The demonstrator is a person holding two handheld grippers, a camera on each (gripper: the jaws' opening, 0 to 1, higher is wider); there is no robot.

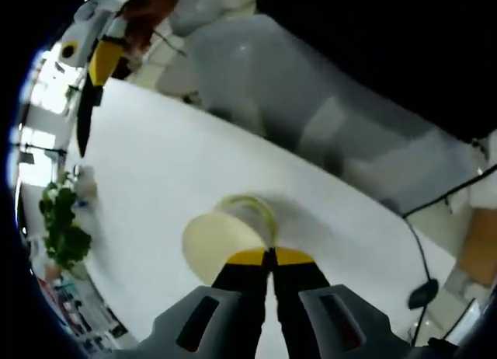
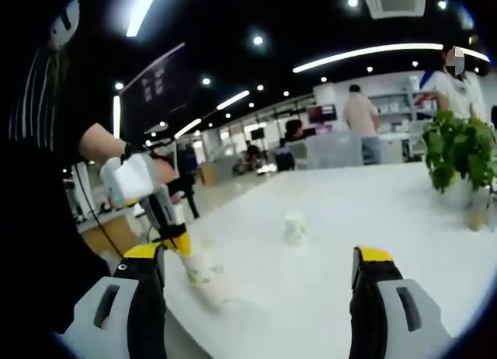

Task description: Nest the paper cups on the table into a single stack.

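My left gripper [image 1: 272, 256] is shut on the wall of a pale paper cup [image 1: 225, 238], which hangs tilted over the white table [image 1: 163, 157] with its base toward the camera. The right gripper view has that same gripper [image 2: 180, 244] coming in from the left in a person's hand, with the printed cup [image 2: 206, 278] below its yellow tips. A second small paper cup [image 2: 293, 228] stands alone on the table [image 2: 365, 211] further out. My right gripper [image 2: 260, 264] is open wide with nothing between its jaws. It also appears as a yellow and black finger [image 1: 95, 75] at the upper left.
A potted green plant [image 2: 458, 149] stands on the table at the right, also seen near the table's edge [image 1: 64, 223]. A black cable [image 1: 423, 258] runs past the table's side. Several people stand at counters in the background [image 2: 361, 114].
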